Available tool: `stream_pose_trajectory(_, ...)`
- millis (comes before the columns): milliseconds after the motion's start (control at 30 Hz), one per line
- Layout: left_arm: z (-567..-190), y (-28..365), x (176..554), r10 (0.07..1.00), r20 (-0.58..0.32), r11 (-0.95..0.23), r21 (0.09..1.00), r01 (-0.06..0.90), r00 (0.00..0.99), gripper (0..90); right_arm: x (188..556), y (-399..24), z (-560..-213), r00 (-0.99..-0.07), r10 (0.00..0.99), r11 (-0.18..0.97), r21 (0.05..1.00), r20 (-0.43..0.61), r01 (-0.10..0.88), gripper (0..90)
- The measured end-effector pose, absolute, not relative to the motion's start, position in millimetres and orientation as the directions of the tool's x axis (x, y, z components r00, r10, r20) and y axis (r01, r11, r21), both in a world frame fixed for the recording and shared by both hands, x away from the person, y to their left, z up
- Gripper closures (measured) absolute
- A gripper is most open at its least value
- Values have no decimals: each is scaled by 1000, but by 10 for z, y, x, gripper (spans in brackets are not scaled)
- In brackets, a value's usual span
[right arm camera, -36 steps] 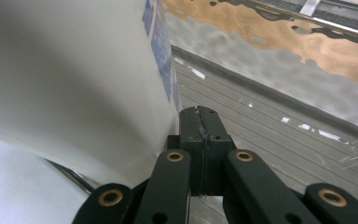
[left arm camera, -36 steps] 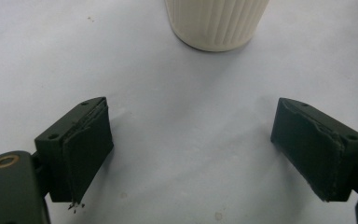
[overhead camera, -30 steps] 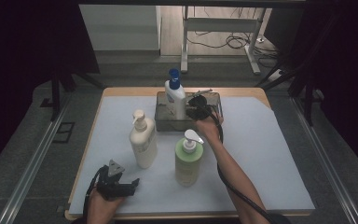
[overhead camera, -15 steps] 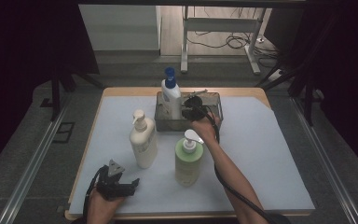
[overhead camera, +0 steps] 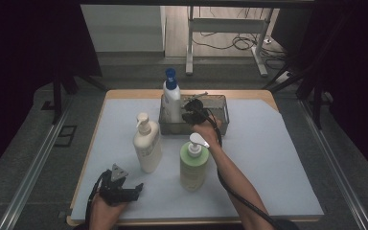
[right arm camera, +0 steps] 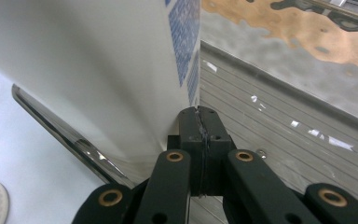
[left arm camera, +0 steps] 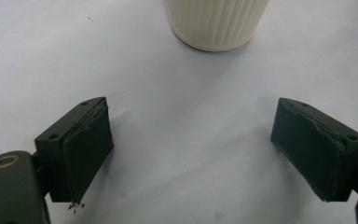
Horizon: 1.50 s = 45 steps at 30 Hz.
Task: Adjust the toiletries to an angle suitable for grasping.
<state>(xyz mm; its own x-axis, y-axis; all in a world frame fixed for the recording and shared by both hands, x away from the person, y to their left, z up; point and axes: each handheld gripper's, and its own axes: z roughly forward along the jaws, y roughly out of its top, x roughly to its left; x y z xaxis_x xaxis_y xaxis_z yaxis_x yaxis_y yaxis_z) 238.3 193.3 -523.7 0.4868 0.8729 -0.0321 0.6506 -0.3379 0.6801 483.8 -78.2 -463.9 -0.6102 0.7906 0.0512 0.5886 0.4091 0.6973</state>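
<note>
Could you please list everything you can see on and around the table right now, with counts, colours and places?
White bottle with blue cap: 1, upright in the tray's left end.
Tray: 1, shiny metal, far middle of the table.
Cream pump bottle: 1, upright, left of centre.
Green pump bottle: 1, upright, centre front.
Table cover: 1, white sheet over a wooden top.
Left claw: 1, black, open, near front left corner, holding nothing.
Right claw: 1, black, shut, in the tray beside the white bottle.
</note>
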Motion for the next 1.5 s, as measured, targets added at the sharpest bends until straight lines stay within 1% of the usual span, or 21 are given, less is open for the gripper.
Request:
stream_pose_trajectory(500, -5237, 1933, 2384, 873, -32, -338, 680, 651, 487, 119, 4795, -612, -4652, -638, 768, 419, 703, 65, 575, 896)
stream_pose_trajectory(667, -5236, 1934, 2384, 873, -32, -338, 680, 651, 487, 119, 4784, -597, -4651, -639, 764, 406, 704, 88, 583, 897)
stream_pose_trajectory(833, -5236, 1934, 2384, 873, -32, -339, 679, 651, 487, 119, 4762, -568, -4644, -651, 755, 420, 706, 77, 570, 897)
stream_pose_trajectory(1000, -5236, 1933, 2384, 872, -32, -339, 679, 651, 488, 119, 4769, -581, -4655, -649, 756, 413, 707, 86, 574, 894)
stream_pose_trajectory(1167, -5237, 1933, 2384, 873, -32, -339, 680, 651, 487, 119, 4768, -612, -4651, -656, 751, 426, 704, 75, 568, 830)
stream_pose_trajectory(1200, -5237, 1933, 2384, 873, -32, -339, 680, 651, 487, 119, 4768, -612, -4651, -656, 751, 426, 704, 75, 568, 830)
stream_pose_trajectory(1500, -5237, 1934, 2383, 873, -30, -340, 679, 650, 488, 119, 4727, -689, -4590, -658, 752, 431, 724, 41, 538, 677)
